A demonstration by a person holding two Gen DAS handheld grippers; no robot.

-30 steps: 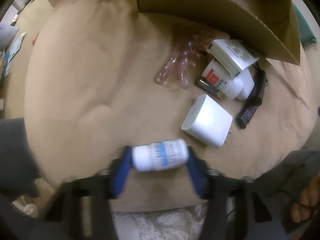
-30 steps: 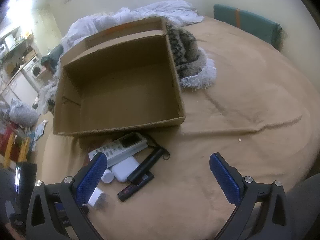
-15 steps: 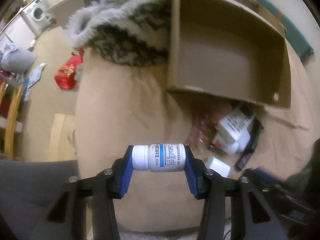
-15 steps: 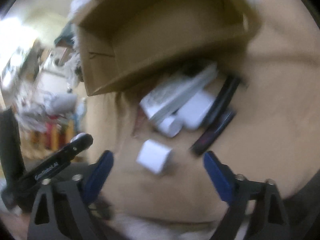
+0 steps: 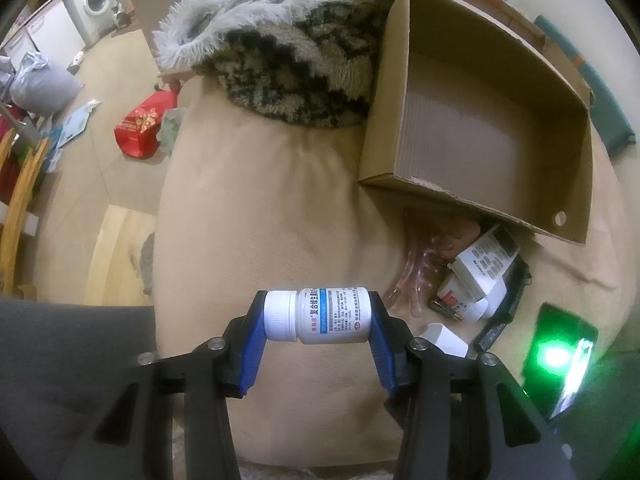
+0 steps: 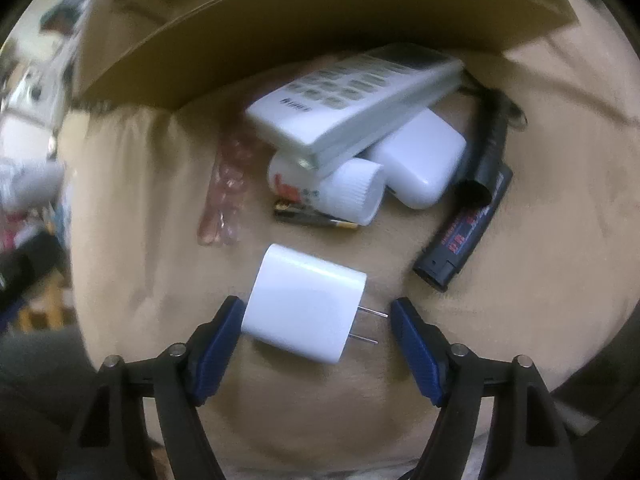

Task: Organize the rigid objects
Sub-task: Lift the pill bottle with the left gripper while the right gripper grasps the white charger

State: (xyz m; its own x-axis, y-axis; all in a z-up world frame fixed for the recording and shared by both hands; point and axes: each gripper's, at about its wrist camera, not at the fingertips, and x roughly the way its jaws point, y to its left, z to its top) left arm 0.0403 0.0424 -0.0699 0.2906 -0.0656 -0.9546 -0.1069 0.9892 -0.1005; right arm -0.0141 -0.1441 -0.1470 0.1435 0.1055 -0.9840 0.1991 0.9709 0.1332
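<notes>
My left gripper (image 5: 317, 316) is shut on a white pill bottle (image 5: 316, 315) with a blue-striped label, held sideways above the tan bed. An open cardboard box (image 5: 476, 208) lies ahead to the right. My right gripper (image 6: 316, 322) is open, its blue fingers on either side of a white plug charger (image 6: 300, 314) that lies on the bed. Beyond it lie a white remote (image 6: 352, 96), a second white bottle (image 6: 344, 190), a white adapter (image 6: 420, 160), a battery (image 6: 316, 218) and a black lighter (image 6: 464, 236).
A pink plastic comb (image 6: 224, 184) lies left of the pile. A furry blanket (image 5: 280, 52) sits left of the box. A glowing green phone (image 5: 560, 364) is at the right in the left wrist view. The bed edge drops to a cluttered floor (image 5: 80, 128) on the left.
My left gripper has lifted the pill bottle off the bed and tilted up toward the box. My right gripper has dropped to the pile and now straddles the plug charger.
</notes>
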